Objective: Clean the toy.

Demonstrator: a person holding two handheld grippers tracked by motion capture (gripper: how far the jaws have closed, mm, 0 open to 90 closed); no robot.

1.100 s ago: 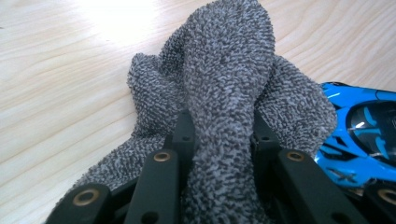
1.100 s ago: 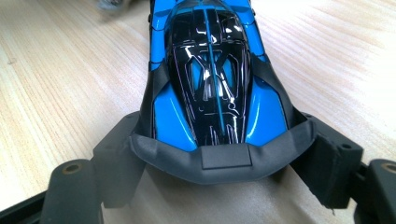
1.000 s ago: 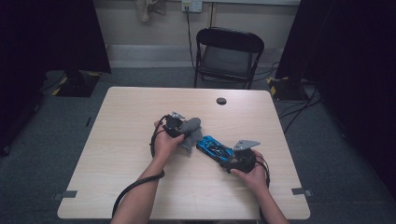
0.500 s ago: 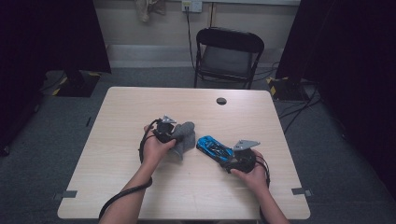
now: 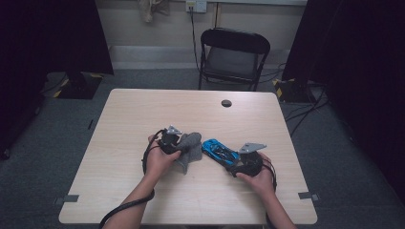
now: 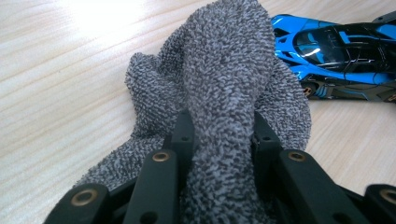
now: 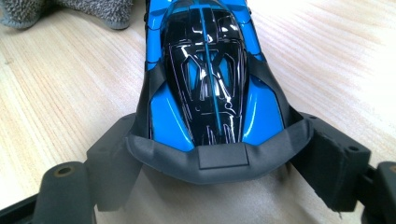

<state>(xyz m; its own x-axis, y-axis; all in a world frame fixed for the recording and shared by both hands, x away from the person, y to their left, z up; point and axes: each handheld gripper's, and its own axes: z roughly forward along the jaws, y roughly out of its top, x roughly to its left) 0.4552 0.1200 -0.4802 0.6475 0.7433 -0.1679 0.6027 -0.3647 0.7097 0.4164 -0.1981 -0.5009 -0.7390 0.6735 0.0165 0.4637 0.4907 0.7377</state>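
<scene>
While the left gripper (image 5: 177,143) stays clamped on the grey cloth (image 5: 190,149), it has slid from the table's (image 5: 143,114) middle toward 7 o'clock, off the blue toy car (image 5: 220,151). That suggests a wiping stroke has ended. The right gripper (image 5: 239,164), its jaws just opening a little, holds the car's rear at 5 o'clock.

No readable text, label, brand, number or sign anywhere.
</scene>
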